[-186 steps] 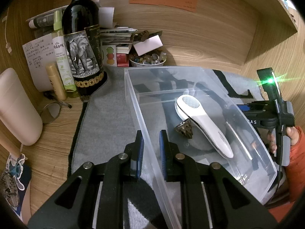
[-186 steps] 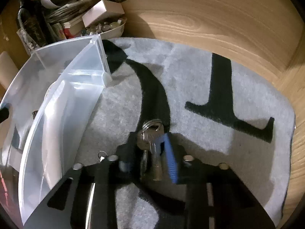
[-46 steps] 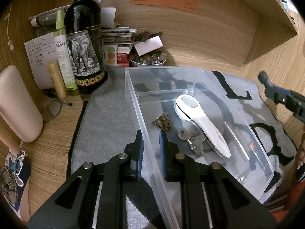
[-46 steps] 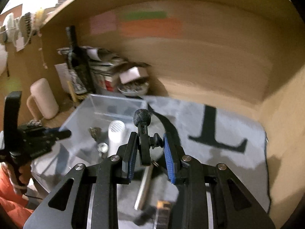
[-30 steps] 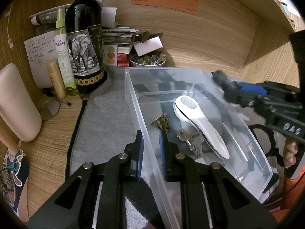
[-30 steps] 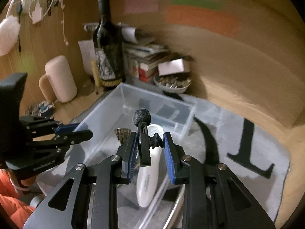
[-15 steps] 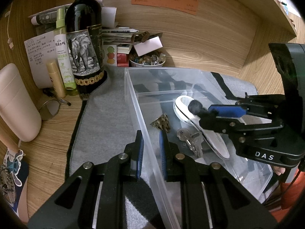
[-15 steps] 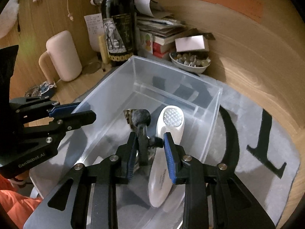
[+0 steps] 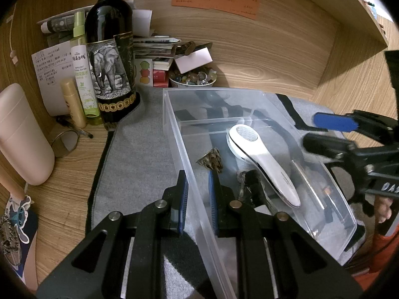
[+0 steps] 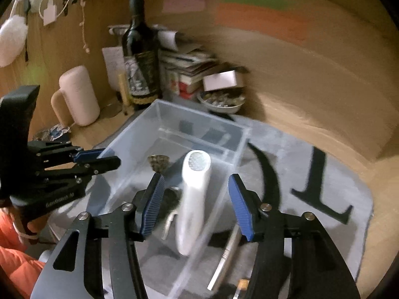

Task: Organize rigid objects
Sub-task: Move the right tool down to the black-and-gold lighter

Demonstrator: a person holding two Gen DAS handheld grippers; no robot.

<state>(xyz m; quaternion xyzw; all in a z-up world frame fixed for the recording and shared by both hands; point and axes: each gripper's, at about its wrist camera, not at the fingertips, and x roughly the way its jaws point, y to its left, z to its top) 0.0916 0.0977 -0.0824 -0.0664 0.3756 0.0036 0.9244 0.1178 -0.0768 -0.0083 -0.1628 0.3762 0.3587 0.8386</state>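
A clear plastic bin (image 9: 172, 114) stands on the grey mat (image 9: 139, 154). My left gripper (image 9: 198, 194) is shut on the bin's near left wall. Inside the bin lie a white handheld device (image 9: 261, 159), a brown cone-shaped shell (image 9: 212, 160), keys (image 9: 242, 190) and a small black microphone (image 9: 253, 182) across the keys. My right gripper (image 10: 197, 204) hovers over the bin's right side; its jaws are opening and nothing is between them. In the right wrist view the white device (image 10: 194, 189) lies far below the fingers, and the left gripper (image 10: 99, 158) is at the left.
A wine bottle (image 9: 109, 57), a green spray bottle (image 9: 82, 74), a pink tumbler (image 9: 22, 134) and a bowl of stones (image 9: 193, 78) crowd the back left. A metal rod (image 10: 224, 254) lies on the mat right of the bin. Wooden walls enclose the desk.
The right gripper's jaws have spread and it has drawn back from the bin. The black microphone it held now lies in the bin on the keys. The left gripper kept still.
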